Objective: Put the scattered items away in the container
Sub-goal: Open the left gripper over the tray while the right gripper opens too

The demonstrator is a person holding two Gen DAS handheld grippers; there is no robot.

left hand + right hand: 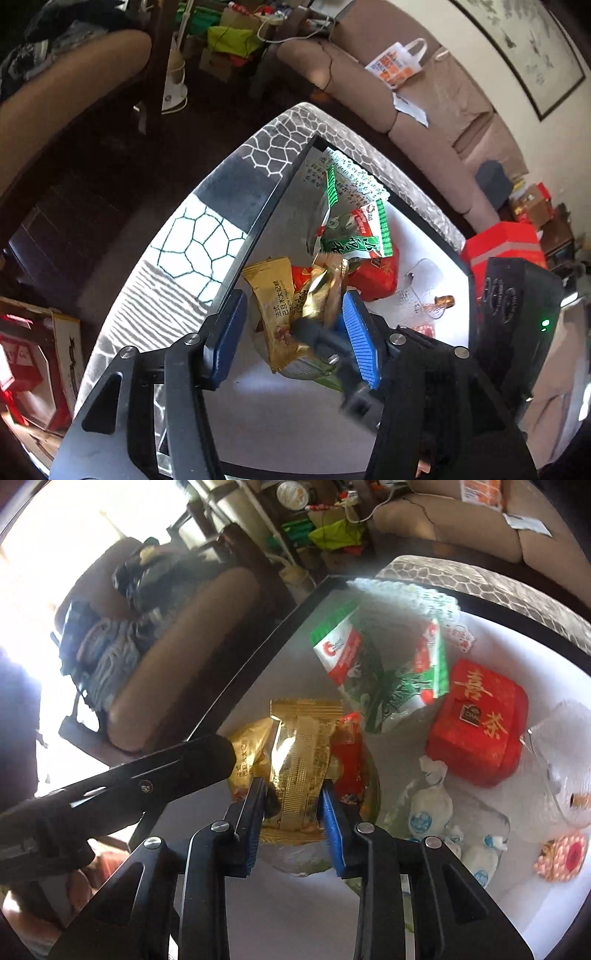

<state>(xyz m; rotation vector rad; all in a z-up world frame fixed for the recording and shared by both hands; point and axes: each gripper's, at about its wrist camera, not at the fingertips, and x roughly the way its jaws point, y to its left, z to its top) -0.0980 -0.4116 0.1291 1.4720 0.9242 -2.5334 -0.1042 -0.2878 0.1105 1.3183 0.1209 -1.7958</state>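
Both grippers hang over a white worktop (288,915) with a dark rim, pointing steeply down at a heap of snack packets. In the right wrist view the right gripper (293,812) has its jaws narrow, one pad on each side of a gold packet (299,760) that stands on edge between them; the pads look to be touching its sides, though whether they press cannot be told for sure. That packet sits above a clear glass bowl (295,860), whose rim shows just below the jaws, with a second gold packet (247,749) and a small red packet (347,760) leaning beside it. The left gripper's (288,328) dark finger (177,764) reaches in from the left, near the gold packets. In the left wrist view the left jaws stand about half open with nothing clamped between them; the gold packets and the right gripper's blue pad lie beyond the gap. Further back on the worktop lie a green-and-white packet (373,672) and a red tea box (476,723) with gold characters. To the right of the bowl are white wrapped sweets (430,808) and a clear glass dish (565,775). A beige sofa (461,107) stands behind the worktop.
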